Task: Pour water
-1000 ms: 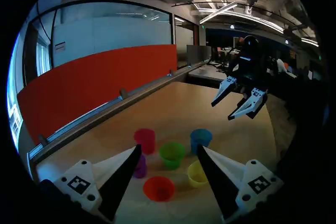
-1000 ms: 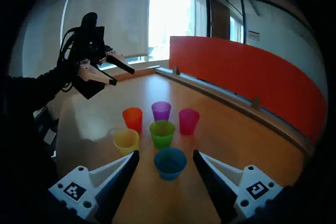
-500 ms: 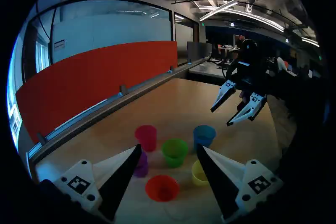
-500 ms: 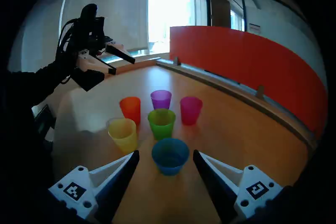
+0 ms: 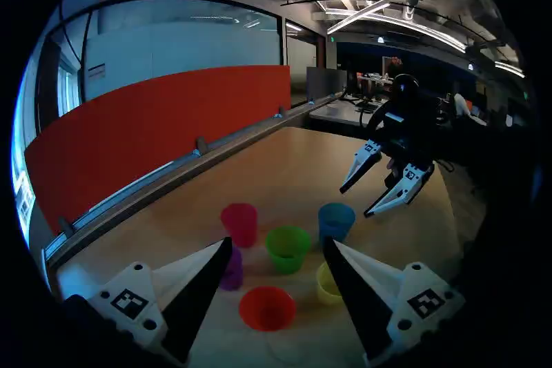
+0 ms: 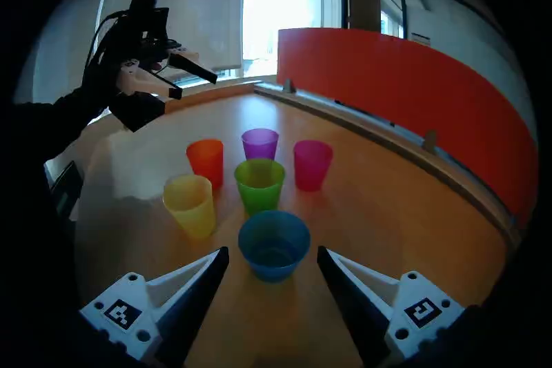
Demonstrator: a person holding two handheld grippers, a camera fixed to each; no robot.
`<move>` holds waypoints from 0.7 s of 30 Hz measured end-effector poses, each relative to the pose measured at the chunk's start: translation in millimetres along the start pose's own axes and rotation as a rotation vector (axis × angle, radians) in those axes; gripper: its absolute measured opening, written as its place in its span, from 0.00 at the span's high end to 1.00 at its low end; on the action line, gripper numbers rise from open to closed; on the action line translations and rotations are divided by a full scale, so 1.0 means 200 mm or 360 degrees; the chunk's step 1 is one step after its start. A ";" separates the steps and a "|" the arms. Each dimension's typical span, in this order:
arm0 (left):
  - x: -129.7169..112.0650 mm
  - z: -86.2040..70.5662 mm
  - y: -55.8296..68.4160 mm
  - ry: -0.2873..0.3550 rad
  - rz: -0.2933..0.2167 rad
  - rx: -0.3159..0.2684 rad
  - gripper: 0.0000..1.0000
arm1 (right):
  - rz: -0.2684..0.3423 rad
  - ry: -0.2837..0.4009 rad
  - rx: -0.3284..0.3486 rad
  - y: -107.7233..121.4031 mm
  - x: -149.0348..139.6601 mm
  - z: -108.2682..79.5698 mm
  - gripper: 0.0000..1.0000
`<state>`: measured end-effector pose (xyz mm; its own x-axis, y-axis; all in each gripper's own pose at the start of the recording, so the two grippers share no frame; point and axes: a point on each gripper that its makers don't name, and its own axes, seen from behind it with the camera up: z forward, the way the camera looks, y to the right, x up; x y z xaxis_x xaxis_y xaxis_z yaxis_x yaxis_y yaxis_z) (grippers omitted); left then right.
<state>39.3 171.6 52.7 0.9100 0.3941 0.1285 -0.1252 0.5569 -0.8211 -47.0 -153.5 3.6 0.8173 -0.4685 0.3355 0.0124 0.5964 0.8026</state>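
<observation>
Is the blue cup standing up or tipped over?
Standing up. The blue cup rests on its base on the wooden table, its round mouth facing up.

The left claw (image 5: 274, 244) has its fingers spread wide apart with nothing between them. The right claw (image 6: 272, 252) is spread the same way, tilted downward. A dark sleeve (image 6: 48, 133) reaches to the raised left claw.

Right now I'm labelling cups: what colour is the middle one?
Green cup; right gripper view shows it best.
</observation>
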 end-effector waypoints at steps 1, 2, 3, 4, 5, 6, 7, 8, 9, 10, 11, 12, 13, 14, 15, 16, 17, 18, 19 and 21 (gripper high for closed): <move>0.00 0.00 0.00 0.0001 0.0000 0.0002 0.03 | 0.0000 -0.0006 -0.0001 0.00 -0.01 0.01 0.01; 0.00 0.00 0.00 0.0002 0.0001 0.0003 0.03 | 0.0001 -0.0011 -0.0002 0.01 -0.01 0.02 0.01; 0.00 0.00 -0.01 0.0002 0.0000 0.0004 0.03 | 0.0000 -0.0017 -0.0002 0.01 -0.02 0.03 0.01; 0.00 0.00 -0.01 0.0002 -0.0002 0.0004 0.03 | -0.0001 -0.0021 -0.0002 0.01 -0.02 0.03 0.01; 0.00 0.00 -0.01 0.0002 -0.0005 0.0004 0.03 | -0.0001 -0.0025 -0.0001 0.01 -0.03 0.04 0.01; 0.00 0.00 -0.01 0.0002 -0.0007 0.0004 0.03 | -0.0003 -0.0030 0.0000 0.01 -0.04 0.05 0.01; -0.01 0.00 -0.01 0.0001 -0.0008 0.0004 0.03 | -0.0004 -0.0035 0.0001 0.01 -0.04 0.06 0.01; -0.01 0.01 -0.01 0.0000 -0.0009 0.0003 0.03 | -0.0005 -0.0040 0.0002 0.01 -0.05 0.07 0.01; -0.01 0.01 -0.01 -0.0001 -0.0009 0.0003 0.03 | -0.0007 -0.0045 0.0004 0.01 -0.06 0.08 0.01; -0.01 0.01 -0.01 -0.0001 -0.0009 0.0002 0.02 | -0.0009 -0.0047 0.0006 0.01 -0.06 0.09 0.01; -0.01 0.01 -0.01 -0.0002 -0.0008 0.0001 0.03 | -0.0011 -0.0050 0.0008 0.01 -0.06 0.10 0.01; -0.02 0.01 -0.01 -0.0003 -0.0007 -0.0001 0.03 | -0.0012 -0.0053 0.0010 0.01 -0.07 0.11 0.01; -0.02 0.01 -0.01 -0.0003 -0.0007 -0.0001 0.03 | -0.0012 -0.0056 0.0011 0.01 -0.07 0.12 0.01; -0.02 0.01 -0.01 -0.0003 -0.0006 -0.0002 0.03 | -0.0012 -0.0059 0.0012 0.01 -0.08 0.13 0.01; -0.02 0.02 -0.01 -0.0003 -0.0006 -0.0003 0.03 | -0.0012 -0.0062 0.0013 0.01 -0.08 0.14 0.01; -0.02 0.02 -0.01 -0.0003 -0.0005 -0.0003 0.02 | -0.0011 -0.0063 0.0013 0.01 -0.08 0.15 0.01; -0.02 0.02 -0.01 -0.0004 -0.0005 -0.0002 0.03 | -0.0011 -0.0065 0.0014 0.01 -0.08 0.16 0.01; -0.02 0.02 -0.01 -0.0004 -0.0005 -0.0002 0.03 | -0.0009 -0.0066 0.0014 0.01 -0.08 0.18 0.01; -0.02 0.02 -0.01 -0.0004 -0.0005 -0.0003 0.03 | -0.0008 -0.0065 0.0015 0.01 -0.08 0.19 0.01; -0.02 0.02 -0.01 -0.0003 -0.0005 -0.0003 0.03 | -0.0004 -0.0063 0.0017 0.01 -0.08 0.21 0.01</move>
<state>34.6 172.6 55.5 0.9097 0.3939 0.1320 -0.1217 0.5564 -0.8219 -84.6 -172.2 21.7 0.7939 -0.4954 0.3525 0.0081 0.5883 0.8086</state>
